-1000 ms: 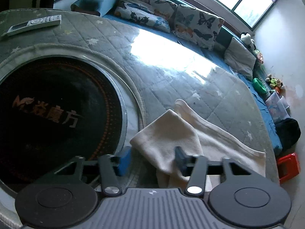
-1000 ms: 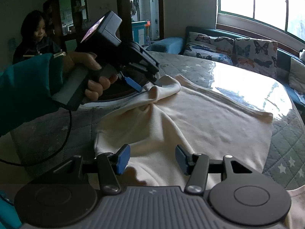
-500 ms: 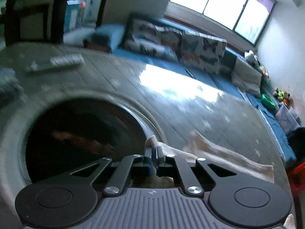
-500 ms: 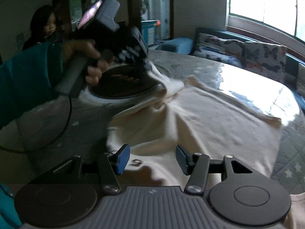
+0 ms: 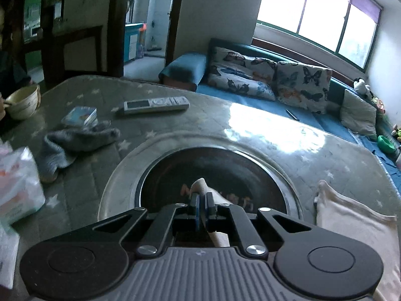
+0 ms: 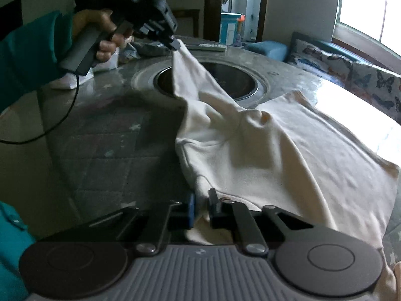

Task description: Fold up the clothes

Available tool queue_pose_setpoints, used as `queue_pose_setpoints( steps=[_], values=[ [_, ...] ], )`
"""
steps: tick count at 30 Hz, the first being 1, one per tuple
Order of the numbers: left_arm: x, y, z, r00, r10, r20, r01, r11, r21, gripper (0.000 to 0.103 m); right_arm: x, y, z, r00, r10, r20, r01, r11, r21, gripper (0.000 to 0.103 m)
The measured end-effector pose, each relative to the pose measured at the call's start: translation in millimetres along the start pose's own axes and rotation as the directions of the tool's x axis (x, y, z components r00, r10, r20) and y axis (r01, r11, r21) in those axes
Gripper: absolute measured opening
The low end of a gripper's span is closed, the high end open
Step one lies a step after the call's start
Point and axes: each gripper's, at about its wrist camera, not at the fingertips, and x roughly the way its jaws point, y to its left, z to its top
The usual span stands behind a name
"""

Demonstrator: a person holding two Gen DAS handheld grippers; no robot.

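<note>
A cream garment [image 6: 288, 148] lies spread on the quilted table top, one corner pulled up to the left. My left gripper [image 5: 202, 207] is shut on that raised corner [image 5: 200, 185], held above the round dark cooktop [image 5: 225, 173]. It also shows in the right wrist view [image 6: 175, 44], held by a hand in a teal sleeve. My right gripper [image 6: 201, 209] is shut on the garment's near edge, low over the table. The rest of the garment shows at the right of the left wrist view [image 5: 356, 228].
A remote control [image 5: 156, 104], a small box [image 5: 80, 116], a grey sock [image 5: 72, 145], a bowl [image 5: 21, 101] and a plastic packet [image 5: 17, 183] lie on the table's left part. A sofa with butterfly cushions [image 5: 275, 80] stands behind.
My left gripper closed on the garment's corner and lifted it up and left over the cooktop. My right gripper moved onto the near edge and closed on it.
</note>
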Motion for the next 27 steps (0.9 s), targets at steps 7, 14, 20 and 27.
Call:
queue_pose_setpoints(
  steps=[7, 14, 20, 27],
  values=[
    [-15.9, 19.4, -22.0, 0.997, 0.076, -0.023, -0.075, 0.997, 0.024, 0.004, -10.6, -0.2, -10.3, 0.998, 0.064, -0.024, -0.064, 0.998, 0.014, 0.008],
    [-12.1, 34.6, -32.5, 0.990, 0.123, -0.072, -0.123, 0.992, 0.010, 0.005, -31.9, -10.4, -7.1, 0.993, 0.118, 0.007, -0.118, 0.992, 0.045, 0.021],
    [-8.1, 38.9, -37.0, 0.984, 0.144, -0.105, -0.143, 0.990, 0.012, 0.009, -53.8, -35.8, -7.8, 0.996, 0.056, 0.072, -0.067, 0.986, 0.153, 0.032],
    [-23.9, 27.5, -23.0, 0.994, 0.106, -0.038, -0.105, 0.994, 0.006, 0.019, -55.5, -67.1, -26.3, 0.998, -0.037, 0.054, 0.021, 0.963, 0.268, 0.033]
  ],
)
